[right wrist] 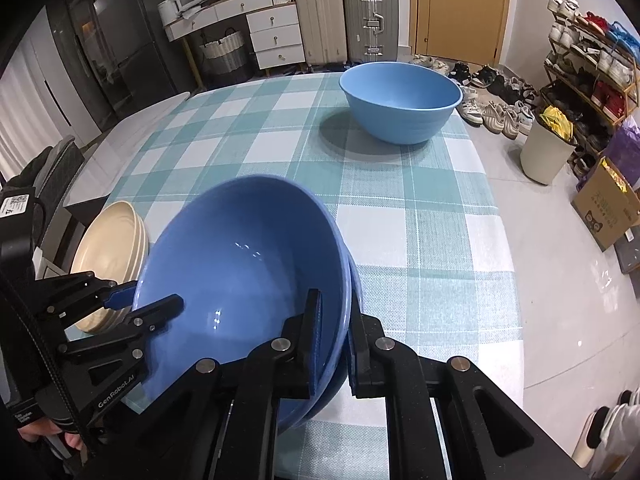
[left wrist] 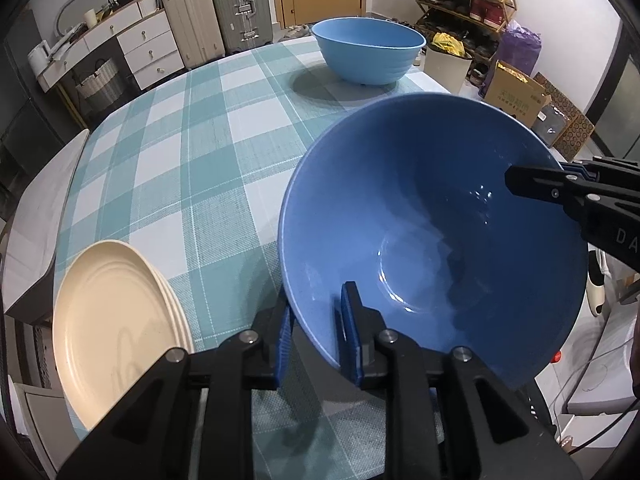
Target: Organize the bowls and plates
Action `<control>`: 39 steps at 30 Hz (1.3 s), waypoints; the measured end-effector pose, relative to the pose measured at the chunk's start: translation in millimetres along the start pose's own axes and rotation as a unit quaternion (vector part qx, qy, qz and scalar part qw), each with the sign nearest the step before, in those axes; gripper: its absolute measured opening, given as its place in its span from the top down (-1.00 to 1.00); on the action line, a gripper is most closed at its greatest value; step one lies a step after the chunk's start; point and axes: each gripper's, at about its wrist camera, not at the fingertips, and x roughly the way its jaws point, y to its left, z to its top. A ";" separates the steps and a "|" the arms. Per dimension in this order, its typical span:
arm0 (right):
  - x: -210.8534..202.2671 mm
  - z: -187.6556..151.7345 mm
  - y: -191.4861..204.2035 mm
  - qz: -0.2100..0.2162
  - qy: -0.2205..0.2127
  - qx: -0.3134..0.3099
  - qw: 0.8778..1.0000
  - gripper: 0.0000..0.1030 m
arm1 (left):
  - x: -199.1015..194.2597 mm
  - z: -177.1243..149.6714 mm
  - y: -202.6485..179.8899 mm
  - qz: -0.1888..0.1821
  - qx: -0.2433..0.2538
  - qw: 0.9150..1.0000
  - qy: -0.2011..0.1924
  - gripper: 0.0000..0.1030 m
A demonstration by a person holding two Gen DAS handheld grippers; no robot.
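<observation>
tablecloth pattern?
Teal and white checks on the tablecloth, clearest in the right wrist view.

Blue bowls [right wrist: 248,280], cream plates [left wrist: 116,312], teal-and-white checked tablecloth [left wrist: 180,160].

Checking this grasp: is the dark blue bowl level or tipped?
Tipped: the dark blue bowl leans, rim gripped by right gripper.

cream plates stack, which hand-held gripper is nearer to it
Left. The left hand-held gripper straddles the dark blue bowl's rim on the side next to the cream plates. The right hand-held gripper grips the opposite rim, farther away.
</observation>
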 end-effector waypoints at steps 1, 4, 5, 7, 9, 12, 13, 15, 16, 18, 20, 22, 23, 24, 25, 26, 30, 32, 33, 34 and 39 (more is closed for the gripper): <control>-0.7 0.1 -0.3 -0.003 -0.002 0.000 1.000 0.82 | 0.2 0.2 0.2 -0.001 0.000 1.000 0.001 0.53; -4.7 0.5 -3.1 -0.019 -0.011 0.001 1.000 0.82 | 1.9 -0.8 1.0 -0.004 -0.002 1.000 0.004 0.52; -5.6 0.7 -5.0 -0.015 -0.014 0.003 1.000 0.82 | 1.8 -0.9 1.4 -0.005 -0.003 1.000 0.003 0.51; -5.1 1.2 -8.0 -0.013 -0.014 0.008 1.000 0.82 | 1.8 -0.5 2.1 -0.003 -0.005 1.000 0.002 0.45; -3.3 1.1 -9.6 -0.010 -0.014 0.013 1.000 0.82 | 1.6 0.0 3.2 -0.001 -0.007 1.000 -0.001 0.35; -2.1 0.8 -9.1 -0.011 -0.019 0.012 1.000 0.82 | 2.2 1.0 5.8 0.003 -0.009 1.000 -0.001 0.25; -2.6 0.9 -9.7 -0.010 -0.022 0.015 1.000 0.82 | 2.7 1.1 6.9 0.005 -0.009 1.000 -0.001 0.12; -5.2 1.1 -11.8 -0.013 -0.032 0.018 0.999 0.82 | 2.5 1.4 10.1 0.009 -0.012 1.000 -0.006 0.06; -7.2 1.5 -13.4 -0.015 -0.039 0.019 0.999 0.82 | 1.6 1.6 11.7 0.008 -0.014 1.000 -0.008 0.06; -9.9 3.8 -16.6 -0.013 -0.046 0.021 0.999 0.80 | -0.7 2.4 13.3 0.012 -0.017 1.000 -0.013 0.06; -12.0 6.1 -18.4 -0.012 -0.050 0.025 0.998 0.77 | -3.6 3.6 14.4 0.020 -0.019 0.999 -0.019 0.06; -13.0 8.2 -17.1 -0.001 -0.055 0.023 0.998 0.77 | -7.4 4.9 15.7 0.026 -0.021 0.999 -0.031 0.06; -13.7 8.4 -16.5 0.003 -0.058 0.022 0.998 0.77 | -8.7 5.2 16.2 0.027 -0.022 0.999 -0.034 0.06; -13.2 8.5 -15.1 0.009 -0.061 0.021 0.998 0.77 | -9.8 5.7 17.0 0.028 -0.024 0.999 -0.038 0.06; -13.2 8.2 -14.2 0.013 -0.061 0.021 0.998 0.75 | -11.1 6.2 17.9 0.027 -0.026 0.998 -0.041 0.06; -11.3 7.7 -13.1 0.017 -0.062 0.020 0.998 0.74 | -12.4 6.6 18.5 0.025 -0.028 0.998 -0.045 0.06; 1.4 3.4 -10.4 0.025 -0.048 0.016 0.998 0.67 | -15.7 8.2 18.3 0.028 -0.026 0.998 -0.056 0.06; 3.5 3.0 -9.5 0.017 -0.052 0.004 0.998 0.58 | -15.9 8.9 17.1 0.033 -0.021 0.997 -0.059 0.05; 4.3 3.9 -9.4 0.014 -0.050 0.000 0.999 0.57 | -15.1 9.5 15.9 0.037 -0.016 0.998 -0.057 0.05; 4.5 5.7 -10.1 0.017 -0.049 -0.001 0.999 0.57 | -14.4 10.2 14.7 0.041 -0.013 0.998 -0.054 0.04; -5.9 15.2 -14.9 0.025 -0.074 0.011 0.997 0.52 | -18.3 17.1 13.0 0.055 -0.009 0.996 -0.064 0.01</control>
